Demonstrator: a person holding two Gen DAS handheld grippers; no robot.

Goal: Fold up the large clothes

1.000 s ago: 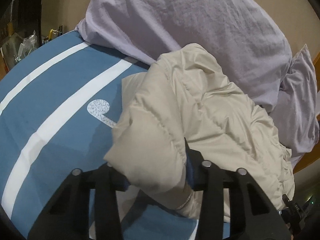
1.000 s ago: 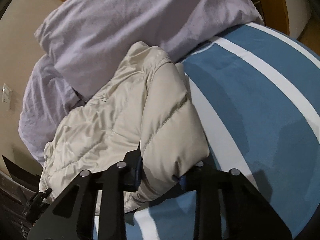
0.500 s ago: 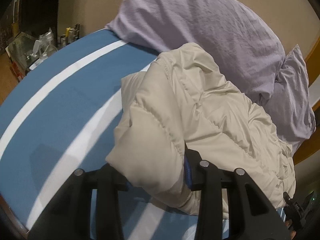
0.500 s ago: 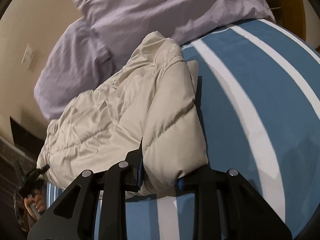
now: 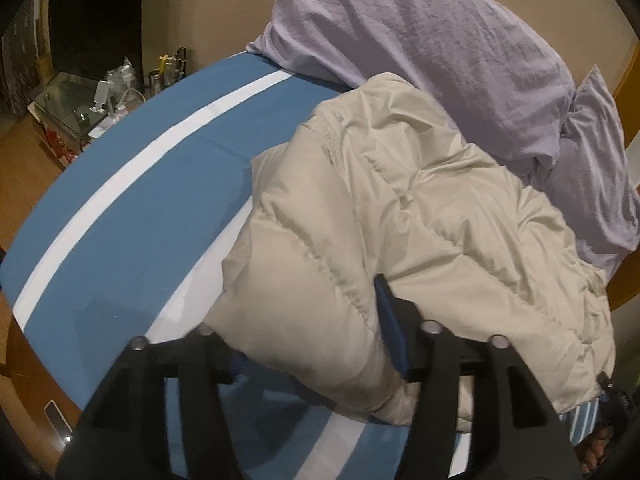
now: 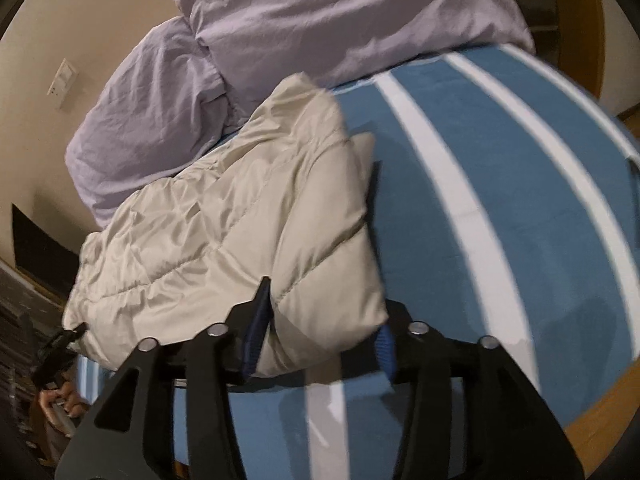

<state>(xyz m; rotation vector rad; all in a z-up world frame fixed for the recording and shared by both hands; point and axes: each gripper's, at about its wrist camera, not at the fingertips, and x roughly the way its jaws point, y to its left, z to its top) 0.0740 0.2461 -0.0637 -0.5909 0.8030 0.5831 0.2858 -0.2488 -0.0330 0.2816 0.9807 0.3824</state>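
- Jacket point(image 5: 404, 216): beige, quilted, puffy; lies bunched on blue bedspread point(image 5: 132, 216) with white stripes point(image 5: 132, 168); far edge pressed against lilac pillows point(image 5: 432, 44).
- Same jacket point(image 6: 224, 240) from right wrist view: folded bulk on left part of bedspread point(image 6: 500, 184), collar end toward pillows point(image 6: 340, 20).
- Left gripper point(image 5: 308, 336): clamped on near fold of jacket; thick padded roll fills gap between black fingers point(image 5: 392, 320), blue pad on right finger pressed into fabric. Left finger mostly hidden behind roll.
- Right gripper point(image 6: 324, 320): likewise closed on a padded jacket corner; blue-lined fingers point(image 6: 258, 312) on either side of fabric, fabric bulging out between them.
- Both held folds sit at near edge of jacket, slightly raised off bedspread, shadow beneath.
- Second, smaller lilac pillow point(image 5: 596, 168) beside large one, touching jacket's far right side.
- Glass-topped side table point(image 5: 76, 108) with small bottles and clutter, left of bed, well apart from jacket.
- Wall switch plate point(image 6: 63, 78) on beige wall above pillows, right wrist view.
- Right wrist view motion-blurred at right side; stripe edges soft.
- Bottom left of right wrist view: possibly a bare hand point(image 6: 60, 400) holding the other gripper's handle; too dim to confirm.
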